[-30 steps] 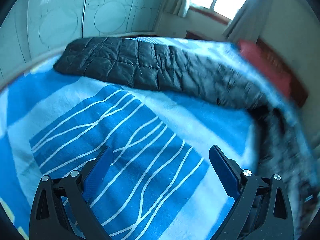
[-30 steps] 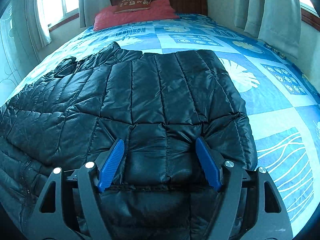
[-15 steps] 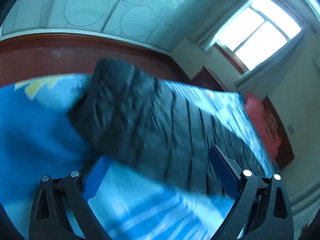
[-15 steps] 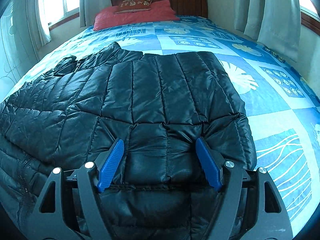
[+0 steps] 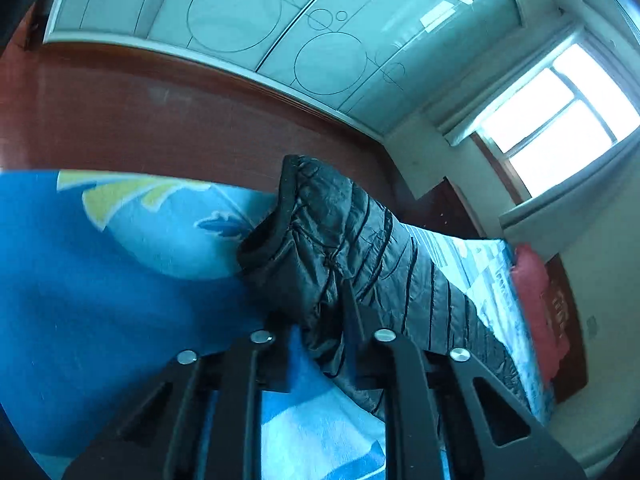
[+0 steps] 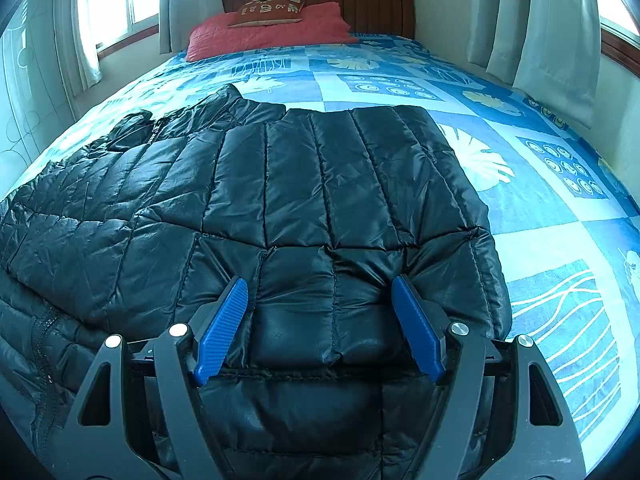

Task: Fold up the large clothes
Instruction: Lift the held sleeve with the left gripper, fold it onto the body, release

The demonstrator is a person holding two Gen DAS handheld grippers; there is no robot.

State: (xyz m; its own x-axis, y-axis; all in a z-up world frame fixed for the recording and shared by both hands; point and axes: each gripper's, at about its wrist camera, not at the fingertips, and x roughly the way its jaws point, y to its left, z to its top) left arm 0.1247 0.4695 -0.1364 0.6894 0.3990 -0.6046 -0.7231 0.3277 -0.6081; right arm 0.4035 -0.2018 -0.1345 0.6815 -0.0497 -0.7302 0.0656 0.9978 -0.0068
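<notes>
Left gripper (image 5: pixel 320 320) now clamped on jacket sleeve (image 5: pixel 328 248)

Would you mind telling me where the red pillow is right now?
In the right wrist view the red pillow lies at the head of the bed, against the wooden headboard, beyond the black jacket.

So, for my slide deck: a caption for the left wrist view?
Left gripper, jaws just closed, pinching a black puffer jacket on the blue bedspread.
</notes>
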